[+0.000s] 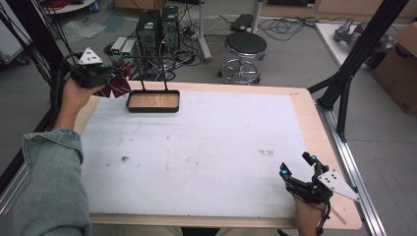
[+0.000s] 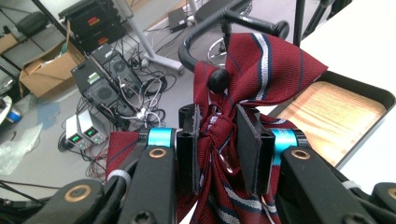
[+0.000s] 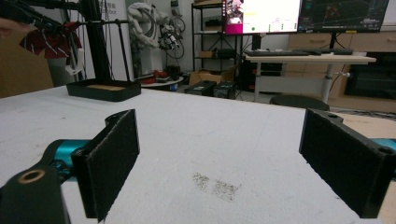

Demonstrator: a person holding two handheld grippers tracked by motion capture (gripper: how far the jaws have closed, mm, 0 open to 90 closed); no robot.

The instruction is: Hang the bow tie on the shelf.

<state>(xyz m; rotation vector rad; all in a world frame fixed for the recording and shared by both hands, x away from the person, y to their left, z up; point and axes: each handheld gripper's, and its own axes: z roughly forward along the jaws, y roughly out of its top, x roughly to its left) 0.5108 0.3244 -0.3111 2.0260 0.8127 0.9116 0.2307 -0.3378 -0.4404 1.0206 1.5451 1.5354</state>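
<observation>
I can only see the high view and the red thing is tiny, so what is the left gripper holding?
Observer: A dark red tie with white and navy stripes. The left gripper is shut on its bunched middle.
Operator: Is it near the rack?
Observer: Yes, the left gripper view shows the tie draped right against the black rod above the tray.
Operator: What does the other gripper hold?
Observer: Nothing. In the right gripper view the right gripper is wide open, only white table cover between its pads.
</observation>
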